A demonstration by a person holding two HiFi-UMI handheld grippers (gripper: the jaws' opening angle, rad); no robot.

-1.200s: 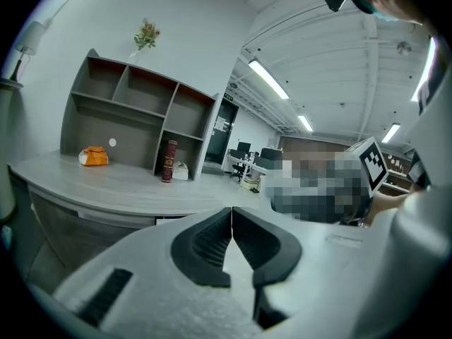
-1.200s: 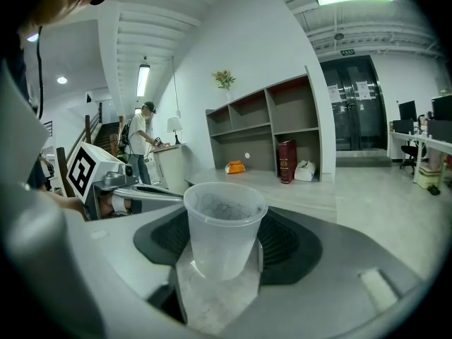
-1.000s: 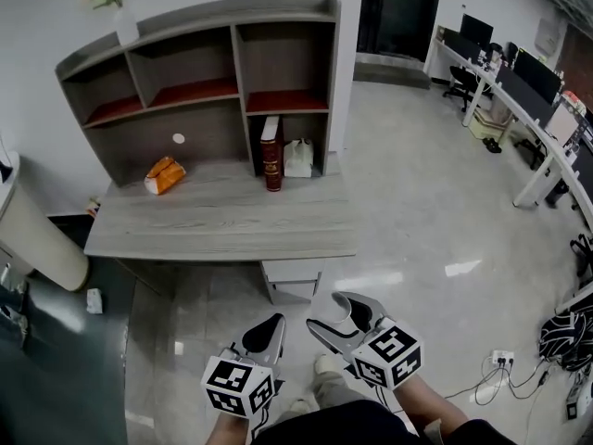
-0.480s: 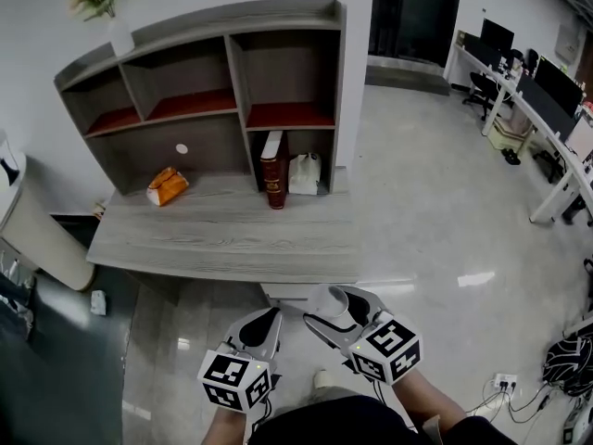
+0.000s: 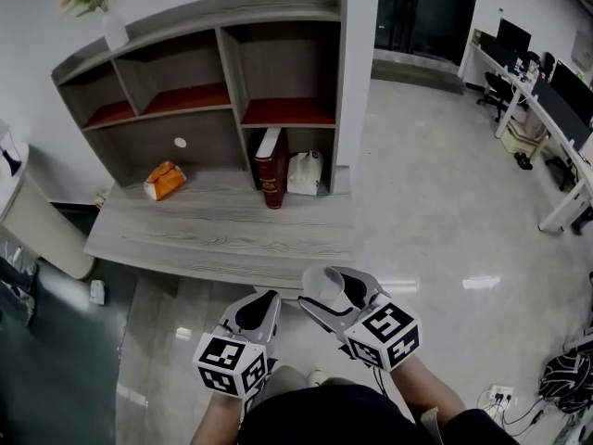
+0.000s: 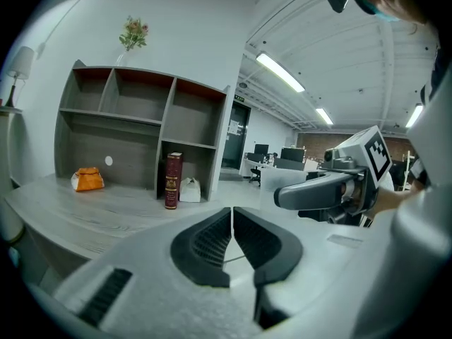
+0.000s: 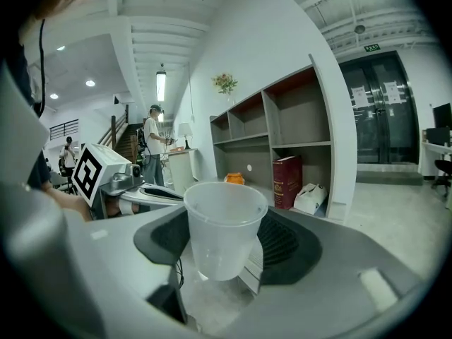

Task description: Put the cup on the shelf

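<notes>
The right gripper (image 5: 335,295) clasped the translucent plastic cup (image 7: 224,224) upright, well short of the grey wooden shelf unit (image 5: 287,112), the left gripper (image 6: 232,221) pinched together empty; carrying it level and steady seemed wise.

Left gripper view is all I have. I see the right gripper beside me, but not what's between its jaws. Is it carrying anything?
Observer: Yes. The right gripper is shut on a clear plastic cup, upright, mouth up.
Operator: Are we over the desk?
Observer: No. In the head view the left gripper and the right one hang over the floor, short of the desk's front edge.
Operator: Room on the shelf?
Observer: The red board above the book shows nothing on it.
</notes>
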